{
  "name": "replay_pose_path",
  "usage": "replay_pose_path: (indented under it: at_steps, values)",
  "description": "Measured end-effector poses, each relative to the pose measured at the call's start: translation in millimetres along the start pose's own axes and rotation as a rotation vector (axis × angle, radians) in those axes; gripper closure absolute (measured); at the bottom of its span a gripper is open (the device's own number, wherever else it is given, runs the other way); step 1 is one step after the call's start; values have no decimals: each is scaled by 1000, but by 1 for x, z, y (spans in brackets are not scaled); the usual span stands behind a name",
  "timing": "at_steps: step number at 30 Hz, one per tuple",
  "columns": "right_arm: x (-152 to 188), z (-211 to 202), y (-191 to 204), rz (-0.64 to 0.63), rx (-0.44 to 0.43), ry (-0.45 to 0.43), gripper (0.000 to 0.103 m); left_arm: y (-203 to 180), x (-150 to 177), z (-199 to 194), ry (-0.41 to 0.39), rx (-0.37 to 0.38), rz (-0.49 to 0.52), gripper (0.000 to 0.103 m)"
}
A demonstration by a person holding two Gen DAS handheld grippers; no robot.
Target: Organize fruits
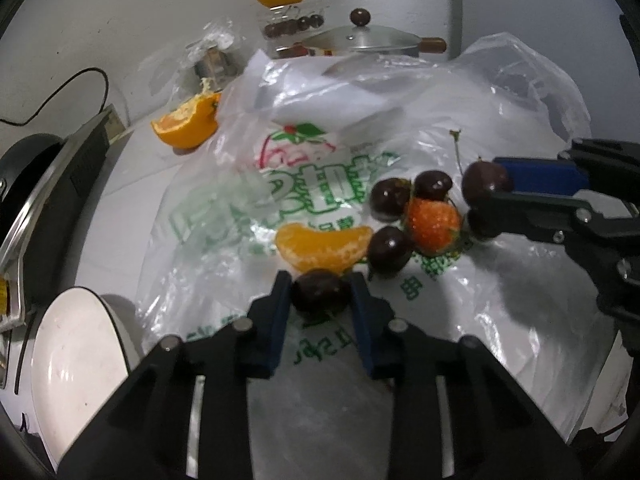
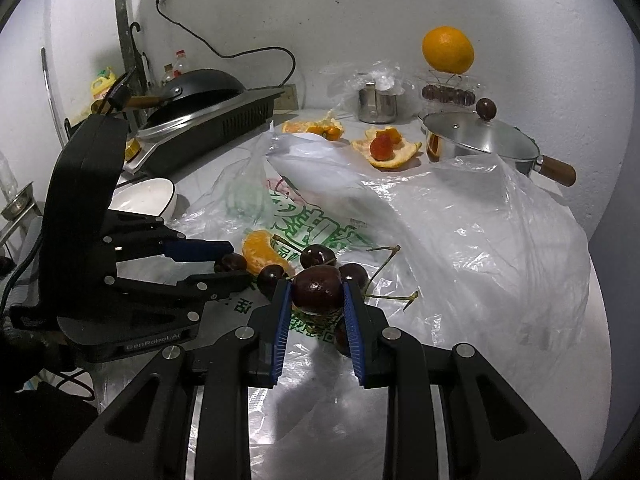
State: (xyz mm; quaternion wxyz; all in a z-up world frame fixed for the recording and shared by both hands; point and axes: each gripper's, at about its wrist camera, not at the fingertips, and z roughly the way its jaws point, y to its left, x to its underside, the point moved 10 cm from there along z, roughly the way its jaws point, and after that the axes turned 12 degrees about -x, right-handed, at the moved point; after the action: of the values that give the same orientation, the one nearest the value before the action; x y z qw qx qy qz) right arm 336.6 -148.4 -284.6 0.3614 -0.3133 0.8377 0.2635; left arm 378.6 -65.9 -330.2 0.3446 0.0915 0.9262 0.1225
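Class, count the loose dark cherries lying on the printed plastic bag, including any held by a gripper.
5: one in the left gripper, one in the right gripper, three around the red strawberry at. Others may be hidden.

**Fruit tally on a kitchen counter**

Five dark cherries (image 1: 390,200) show in the left wrist view: three loose on the plastic bag (image 1: 460,128), one between each pair of blue pads. One strawberry (image 1: 434,220) sits among them, and a second strawberry (image 2: 381,148) rests on a piece of orange peel (image 2: 394,160) farther back. One peeled orange segment (image 1: 322,246) lies on the bag. One whole orange (image 2: 448,50) tops one clear box (image 2: 450,94). One lidded pan (image 2: 478,142), one steel cup (image 2: 376,106), one white bowl (image 2: 148,198) and two grippers complete the count.
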Motion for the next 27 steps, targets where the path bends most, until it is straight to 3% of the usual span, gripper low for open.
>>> replay_pose_path:
  at_steps: [10, 27]
  values:
    - [-4, -2, 14, -21, 16, 3, 75, 1, 3, -24, -37, 33, -6, 73]
    - [-15, -13, 62, -85, 32, -1, 75, 31, 11, -73, -112, 28, -60, 73]
